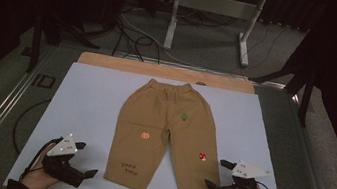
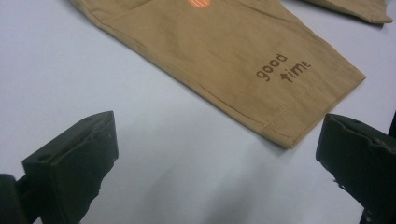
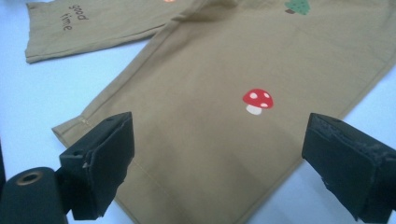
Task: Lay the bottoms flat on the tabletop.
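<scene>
Tan trousers (image 1: 164, 124) bear a red white-spotted mushroom (image 3: 257, 100), green tree (image 1: 185, 116), orange pumpkin (image 1: 145, 135) and brown lettering (image 2: 281, 67); pale blue surface (image 1: 88, 108).

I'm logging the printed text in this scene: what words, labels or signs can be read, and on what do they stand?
"good time": brown print near the hem of one leg of the tan trousers, read in the left gripper view.
"ID": dark marking on the table frame beside the white mat, faint in the high view.
No other text is readable.

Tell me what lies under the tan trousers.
The tan trousers lie flat on a pale sheet covering the table; it shows all round them. Whatever sits beneath the cloth itself is covered and cannot be seen.
</scene>
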`<state>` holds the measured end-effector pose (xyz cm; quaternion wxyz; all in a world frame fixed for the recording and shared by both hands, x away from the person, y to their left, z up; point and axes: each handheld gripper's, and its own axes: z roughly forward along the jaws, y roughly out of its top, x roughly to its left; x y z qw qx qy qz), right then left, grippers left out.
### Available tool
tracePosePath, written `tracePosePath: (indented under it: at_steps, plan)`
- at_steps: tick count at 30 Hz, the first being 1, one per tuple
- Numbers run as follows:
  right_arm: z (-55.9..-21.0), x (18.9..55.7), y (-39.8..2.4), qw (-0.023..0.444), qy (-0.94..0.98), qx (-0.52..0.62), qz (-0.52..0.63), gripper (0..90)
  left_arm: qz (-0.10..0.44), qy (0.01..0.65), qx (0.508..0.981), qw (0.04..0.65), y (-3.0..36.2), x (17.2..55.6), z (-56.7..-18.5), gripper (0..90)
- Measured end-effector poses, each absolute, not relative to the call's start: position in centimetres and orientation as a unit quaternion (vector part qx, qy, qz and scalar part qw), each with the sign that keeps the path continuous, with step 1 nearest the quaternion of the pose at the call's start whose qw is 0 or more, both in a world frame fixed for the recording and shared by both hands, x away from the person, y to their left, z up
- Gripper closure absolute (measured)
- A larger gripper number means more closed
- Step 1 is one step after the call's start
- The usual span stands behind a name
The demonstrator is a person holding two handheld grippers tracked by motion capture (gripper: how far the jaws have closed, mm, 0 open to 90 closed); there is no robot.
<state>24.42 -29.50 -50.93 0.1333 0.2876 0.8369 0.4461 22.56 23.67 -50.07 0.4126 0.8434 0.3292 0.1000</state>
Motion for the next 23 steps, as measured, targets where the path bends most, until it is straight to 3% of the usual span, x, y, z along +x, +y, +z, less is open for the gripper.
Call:
tracePosePath:
  at_steps: [23]
  plan:
    - [-51.6,25.2,-29.0,0.144,0.844,0.287,0.430,9.9,0.105,0.327,0.832,0.436,23.4,22.6,-50.1,0.3]
